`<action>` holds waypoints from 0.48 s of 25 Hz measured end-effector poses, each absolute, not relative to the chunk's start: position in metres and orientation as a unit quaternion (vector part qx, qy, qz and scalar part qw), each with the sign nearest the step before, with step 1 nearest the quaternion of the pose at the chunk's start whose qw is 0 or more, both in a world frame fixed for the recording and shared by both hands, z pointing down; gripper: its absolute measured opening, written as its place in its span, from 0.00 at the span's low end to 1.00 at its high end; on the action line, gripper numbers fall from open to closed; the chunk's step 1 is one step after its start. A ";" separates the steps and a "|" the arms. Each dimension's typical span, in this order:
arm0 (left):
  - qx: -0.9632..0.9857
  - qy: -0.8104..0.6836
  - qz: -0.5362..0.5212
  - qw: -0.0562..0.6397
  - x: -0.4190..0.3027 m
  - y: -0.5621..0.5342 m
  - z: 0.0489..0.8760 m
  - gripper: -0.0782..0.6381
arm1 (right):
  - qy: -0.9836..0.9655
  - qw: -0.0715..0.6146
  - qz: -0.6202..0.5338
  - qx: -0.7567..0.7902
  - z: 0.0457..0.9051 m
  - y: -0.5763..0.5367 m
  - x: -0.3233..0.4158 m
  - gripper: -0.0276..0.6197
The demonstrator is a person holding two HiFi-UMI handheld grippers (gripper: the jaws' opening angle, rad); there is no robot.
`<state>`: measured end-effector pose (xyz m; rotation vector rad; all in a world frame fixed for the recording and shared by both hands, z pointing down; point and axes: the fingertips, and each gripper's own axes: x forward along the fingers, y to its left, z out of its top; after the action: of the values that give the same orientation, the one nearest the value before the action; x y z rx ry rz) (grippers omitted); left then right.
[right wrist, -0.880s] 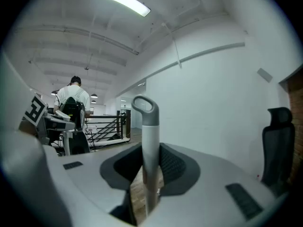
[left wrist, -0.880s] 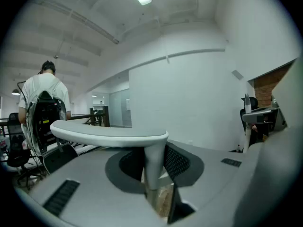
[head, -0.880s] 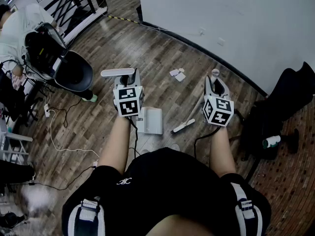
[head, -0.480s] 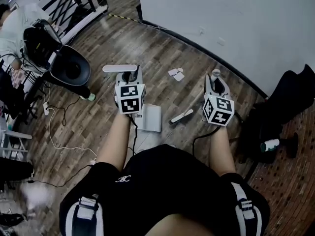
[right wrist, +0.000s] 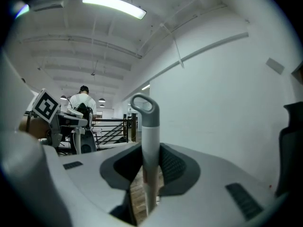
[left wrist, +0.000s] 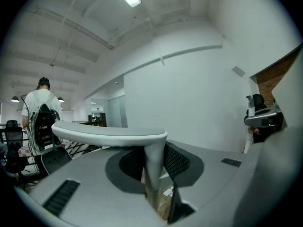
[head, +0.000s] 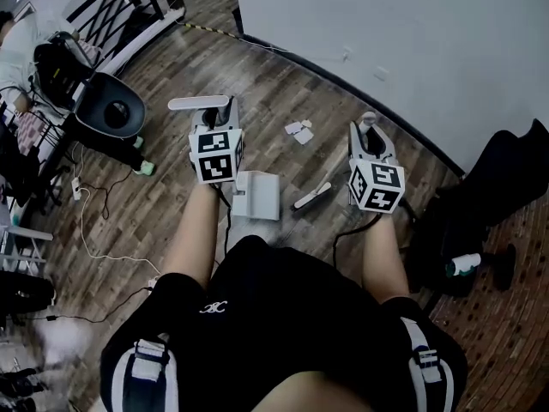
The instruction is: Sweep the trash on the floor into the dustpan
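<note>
Several white scraps of trash (head: 298,131) lie on the wooden floor near the wall. My left gripper (head: 214,120) is shut on the grey post of the dustpan handle (left wrist: 152,161), whose flat top bar (head: 199,103) sticks out to the left. The white dustpan (head: 256,194) rests on the floor below it, short of the scraps. My right gripper (head: 369,137) is shut on the broom handle (right wrist: 147,145), which ends in a loop (right wrist: 143,105). The white broom head (head: 311,196) sits to the right of the dustpan.
A black office chair (head: 116,114) stands at the left, with a person in white (head: 17,50) behind it. Cables (head: 94,230) trail across the floor at the left. The white wall (head: 412,24) runs behind the scraps. A black bag (head: 493,183) and a bottle (head: 463,264) lie at the right.
Both grippers have carried the dustpan and the broom head a little forward, nearer the scraps. Neither grip has changed.
</note>
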<state>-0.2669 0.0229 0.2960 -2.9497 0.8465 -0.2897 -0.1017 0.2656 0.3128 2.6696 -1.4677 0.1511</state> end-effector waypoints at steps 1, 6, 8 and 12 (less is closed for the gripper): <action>-0.956 0.275 -0.094 0.029 -0.259 0.021 0.295 0.23 | -0.483 0.046 0.048 0.873 0.312 0.265 -0.095 0.21; -0.954 0.283 -0.099 0.019 -0.223 0.008 0.301 0.23 | -0.482 0.055 0.053 0.873 0.319 0.266 -0.061 0.21; -0.955 0.279 -0.100 0.014 -0.208 0.004 0.305 0.23 | -0.476 0.060 0.056 0.876 0.323 0.265 -0.048 0.21; -0.958 0.267 -0.104 0.003 -0.171 -0.005 0.320 0.23 | -0.470 0.071 0.059 0.878 0.331 0.260 -0.019 0.21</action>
<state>-0.1709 -0.0049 0.3200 -3.0045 0.8372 -0.3259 -0.0193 0.2601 0.3314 2.6393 -1.4127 0.1785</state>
